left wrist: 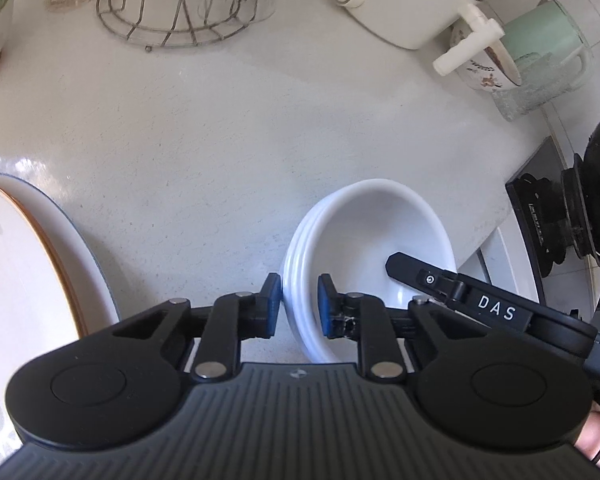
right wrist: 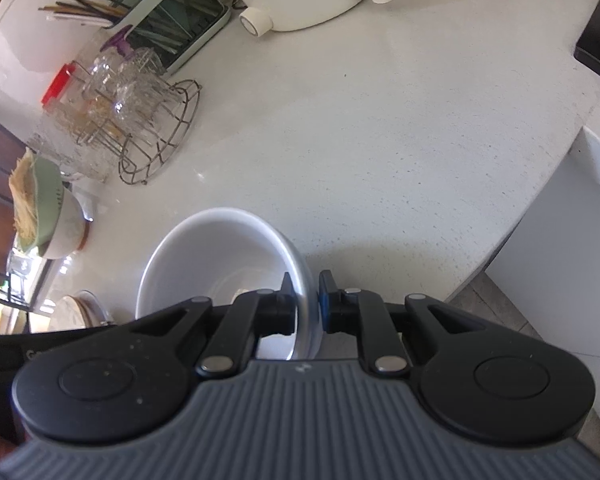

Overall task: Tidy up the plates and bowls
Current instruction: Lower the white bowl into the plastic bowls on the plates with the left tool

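Observation:
A stack of white bowls is held above the pale counter. My left gripper is shut on the left rim of the stack, one blue pad outside and one inside. My right gripper is shut on the right rim of the same stack; part of it shows in the left wrist view. A stack of large plates with an orange-rimmed plate on top lies at the left; it also shows in the right wrist view.
At the back stand a wire rack with glasses, a chopstick holder, a white appliance, a mint mug and a flowered bowl. A black stove is at the right. The counter edge drops off right.

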Available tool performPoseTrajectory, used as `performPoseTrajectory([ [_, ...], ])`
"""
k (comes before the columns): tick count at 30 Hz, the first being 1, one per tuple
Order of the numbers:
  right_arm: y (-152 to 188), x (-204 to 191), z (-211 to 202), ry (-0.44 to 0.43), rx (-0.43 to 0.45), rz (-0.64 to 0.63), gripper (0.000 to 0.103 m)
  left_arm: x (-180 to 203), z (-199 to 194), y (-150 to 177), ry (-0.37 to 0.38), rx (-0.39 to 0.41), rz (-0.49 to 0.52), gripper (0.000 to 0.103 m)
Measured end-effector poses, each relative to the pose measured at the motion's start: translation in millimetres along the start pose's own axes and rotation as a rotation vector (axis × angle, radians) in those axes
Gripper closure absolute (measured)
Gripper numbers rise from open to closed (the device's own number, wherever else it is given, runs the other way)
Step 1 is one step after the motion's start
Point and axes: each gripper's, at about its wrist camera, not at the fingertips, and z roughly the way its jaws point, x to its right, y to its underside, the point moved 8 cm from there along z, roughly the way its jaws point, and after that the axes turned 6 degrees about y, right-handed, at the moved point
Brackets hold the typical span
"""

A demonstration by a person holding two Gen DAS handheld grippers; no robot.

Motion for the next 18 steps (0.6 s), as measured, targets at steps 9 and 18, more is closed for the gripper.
performPoseTrajectory([
  [9, -3.1, -12.6, -29.8, 0.037, 0.014, -0.039, 0.088, 13.6, -21.0, 4.6, -0.009, 0.012, -0.007, 0.08],
  [18, -0.2, -26.9, -56.7, 0.033, -0.001, -0.021, 0.088, 28.4, -58.1, 12.0, -0.047, 0.017, 0.013, 0.08],
])
